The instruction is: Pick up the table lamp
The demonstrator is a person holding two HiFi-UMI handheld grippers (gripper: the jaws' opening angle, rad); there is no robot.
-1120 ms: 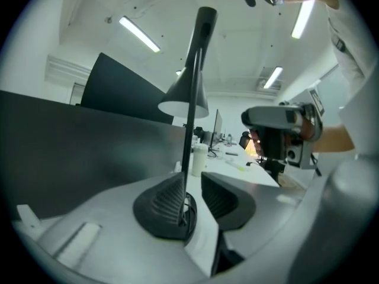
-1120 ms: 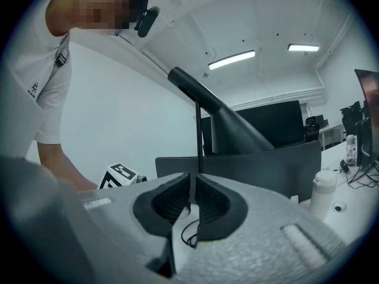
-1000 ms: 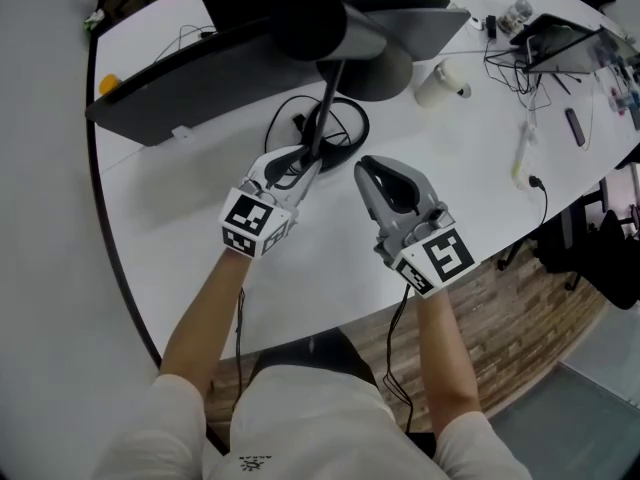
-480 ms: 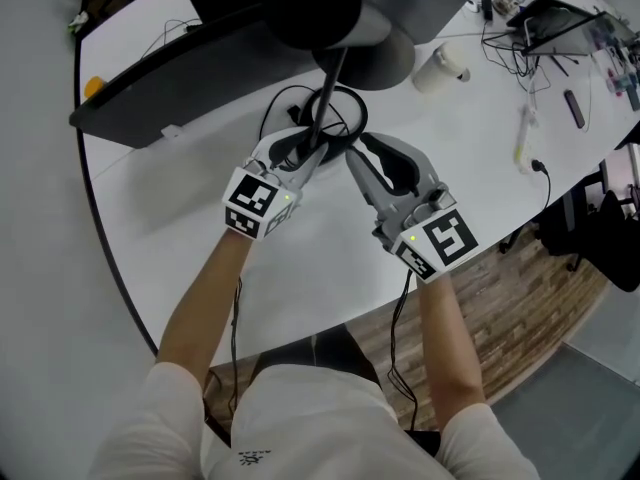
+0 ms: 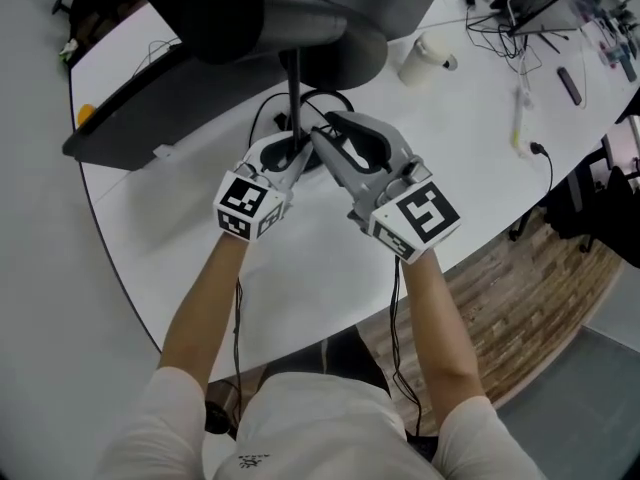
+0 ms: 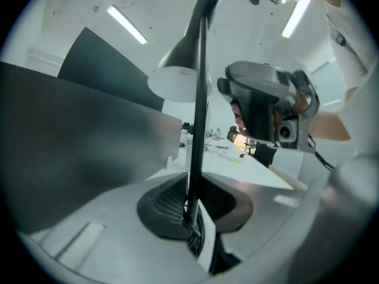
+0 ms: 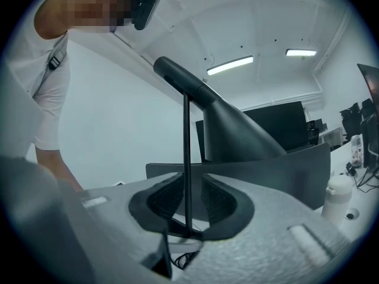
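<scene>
The table lamp has a black cone shade (image 5: 270, 23) and a thin black pole (image 5: 294, 98) rising from the white table (image 5: 180, 248). My left gripper (image 5: 290, 151) comes at the pole's lower part from the left. In the left gripper view the pole (image 6: 198, 99) sits between the closing pads of my left gripper (image 6: 192, 218), which press on it. My right gripper (image 5: 322, 130) reaches in from the right. In the right gripper view the pole (image 7: 186, 158) stands between the jaws of my right gripper (image 7: 186, 212) with a gap on each side.
A long dark monitor (image 5: 150, 98) stands behind the lamp at left. A black cable (image 5: 335, 103) coils around the lamp's foot. A white cup (image 5: 422, 58), a white stick (image 5: 520, 118) and tangled cables (image 5: 510, 28) lie to the right. The table's edge (image 5: 130, 298) curves near me.
Both grippers moved in toward the lamp pole. The right gripper, shut before, opened and now has the pole between its jaws. The left jaws closed on the pole.
</scene>
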